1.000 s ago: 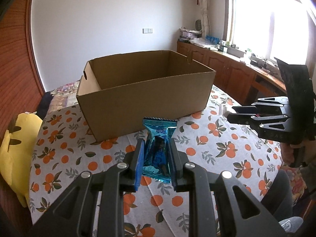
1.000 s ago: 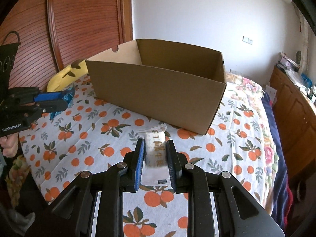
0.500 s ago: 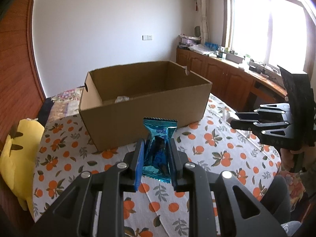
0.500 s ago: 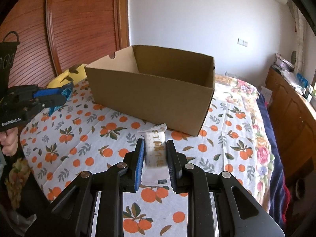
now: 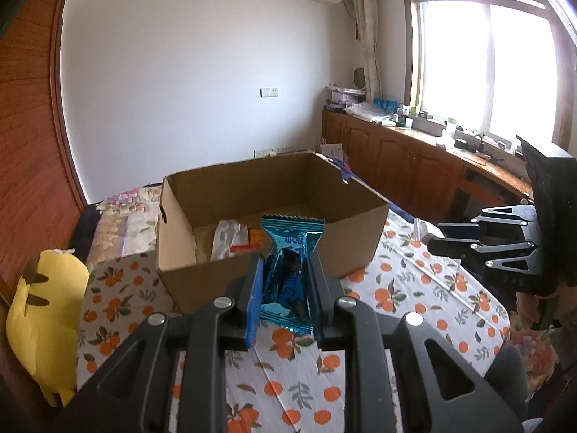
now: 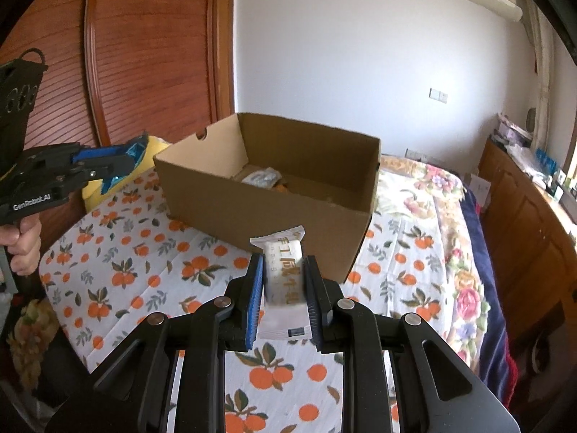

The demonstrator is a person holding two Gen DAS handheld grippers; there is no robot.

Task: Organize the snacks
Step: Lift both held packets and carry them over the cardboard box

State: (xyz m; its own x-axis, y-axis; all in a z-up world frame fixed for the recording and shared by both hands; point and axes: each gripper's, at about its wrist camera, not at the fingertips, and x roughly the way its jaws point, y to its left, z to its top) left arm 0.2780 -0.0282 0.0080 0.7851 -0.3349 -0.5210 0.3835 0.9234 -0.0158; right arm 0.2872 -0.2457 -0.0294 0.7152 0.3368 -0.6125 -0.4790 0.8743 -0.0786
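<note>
Both my grippers are loaded. My left gripper (image 5: 285, 281) is clamped on a blue foil snack packet (image 5: 288, 259), held upright with its crimped top poking above my fingertips. My right gripper (image 6: 283, 288) is clamped on a white nougat bar (image 6: 283, 270), also upright, with its lower end hanging down between the jaws.

The cardboard box (image 5: 360, 241) sits straight ahead of both tools on the orange-print tablecloth (image 5: 414, 288). From my left tool I look down over the near wall and see a white wrapper (image 5: 227, 238) and something orange (image 5: 256, 236) already lying on the box floor. From my right tool the box's near corner (image 6: 364, 223) is just past the bar.

Step in hand, as I judge it: carry both snacks over the rim and drop them in.

Doing it well:
- Keep both snacks above the near wall before pushing forward, so the dangling packet ends don't catch the cardboard edge.
- Aim for bare floor beyond the wrappers.
- Keep my two tools apart over the opening.
- Release only once the packets are fully inside the walls.
</note>
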